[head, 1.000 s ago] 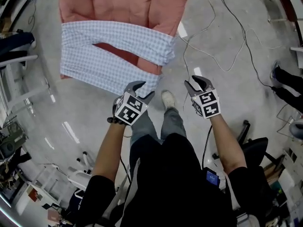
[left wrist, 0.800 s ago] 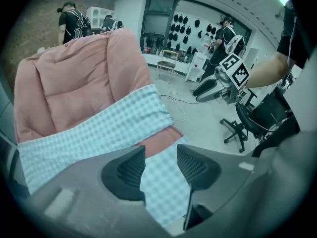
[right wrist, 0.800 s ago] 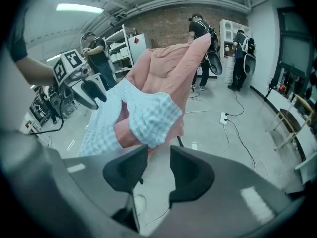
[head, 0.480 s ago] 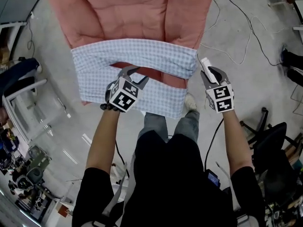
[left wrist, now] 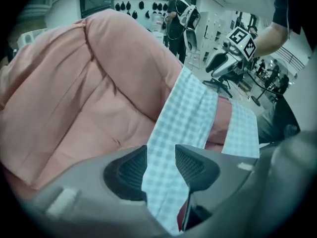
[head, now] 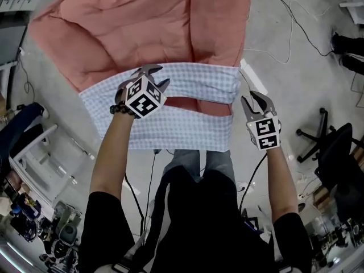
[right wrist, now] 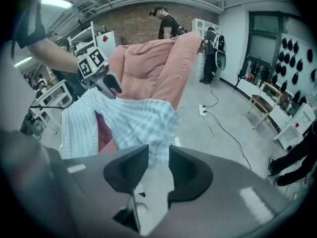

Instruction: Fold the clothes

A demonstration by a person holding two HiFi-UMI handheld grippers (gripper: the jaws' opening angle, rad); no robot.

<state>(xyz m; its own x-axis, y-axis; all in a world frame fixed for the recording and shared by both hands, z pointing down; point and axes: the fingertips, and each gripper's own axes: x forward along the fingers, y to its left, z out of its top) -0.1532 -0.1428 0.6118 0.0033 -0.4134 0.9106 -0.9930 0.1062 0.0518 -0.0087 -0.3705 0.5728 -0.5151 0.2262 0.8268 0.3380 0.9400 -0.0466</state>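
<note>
A blue-and-white checked garment point(head: 187, 127) lies across the near edge of a salmon-pink quilt point(head: 148, 27), in two bands with a strip of quilt between them. My left gripper point(head: 152, 73) hangs over the left part of the upper band, pointing steeply down. Its jaws have just been closing. In the left gripper view point(left wrist: 161, 150) the checked cloth point(left wrist: 190, 113) shows in the gap below them, and the pads are not pressing on it. My right gripper point(head: 250, 97) is just off the garment's right edge, jaws narrowly apart point(right wrist: 158, 152) on nothing, with the garment's corner point(right wrist: 133, 120) ahead.
Cables point(head: 290, 38) trail over the grey floor right of the quilt, and a power strip point(right wrist: 202, 110) lies there. An office chair point(head: 335, 147) stands at the right. Racks and clutter fill the left side point(head: 34, 152). People stand at the far wall point(right wrist: 166, 21).
Both grippers have come up to the garment. The left one moved left and further out, from the garment's near edge to over its upper band. The right one now sits beside its right edge.
</note>
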